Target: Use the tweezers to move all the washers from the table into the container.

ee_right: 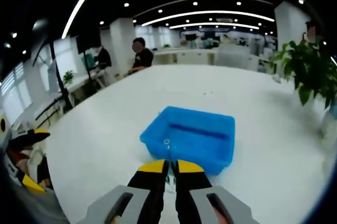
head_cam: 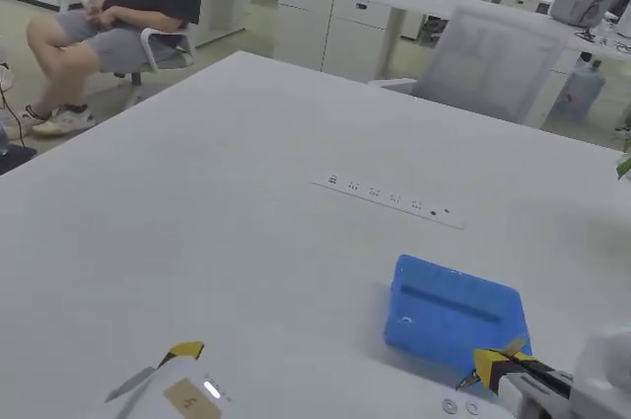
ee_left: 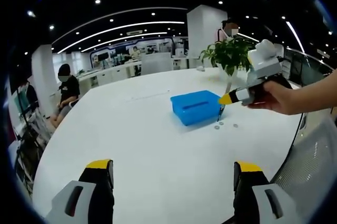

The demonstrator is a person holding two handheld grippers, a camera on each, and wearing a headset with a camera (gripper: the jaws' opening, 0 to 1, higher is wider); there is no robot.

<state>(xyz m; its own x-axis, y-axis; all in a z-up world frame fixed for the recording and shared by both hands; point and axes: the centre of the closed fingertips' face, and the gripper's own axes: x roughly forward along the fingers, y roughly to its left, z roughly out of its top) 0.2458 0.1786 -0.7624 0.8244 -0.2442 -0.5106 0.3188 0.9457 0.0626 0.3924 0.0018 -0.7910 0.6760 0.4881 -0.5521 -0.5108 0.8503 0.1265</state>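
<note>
A blue container point(head_cam: 455, 293) sits on the white table point(head_cam: 217, 212) near its right front. One small washer point(head_cam: 406, 319) lies inside it, and two washers point(head_cam: 450, 405) lie on the table in front of it. My right gripper point(head_cam: 490, 365) hovers by the container's near edge, shut on thin tweezers point(ee_right: 168, 156) that point at the container point(ee_right: 197, 135). A tiny ring point(ee_right: 166, 141) sits at the tweezers' tip; whether it is held I cannot tell. My left gripper point(ee_left: 171, 174) stands open and holds nothing, low at the front left point(head_cam: 163, 368).
A white power strip point(head_cam: 389, 197) lies mid-table behind the container. A grey office chair point(head_cam: 493, 59) stands at the far edge, and a person point(head_cam: 138, 0) sits beyond the far left corner. A potted plant point(ee_left: 229, 55) stands to the right of the container.
</note>
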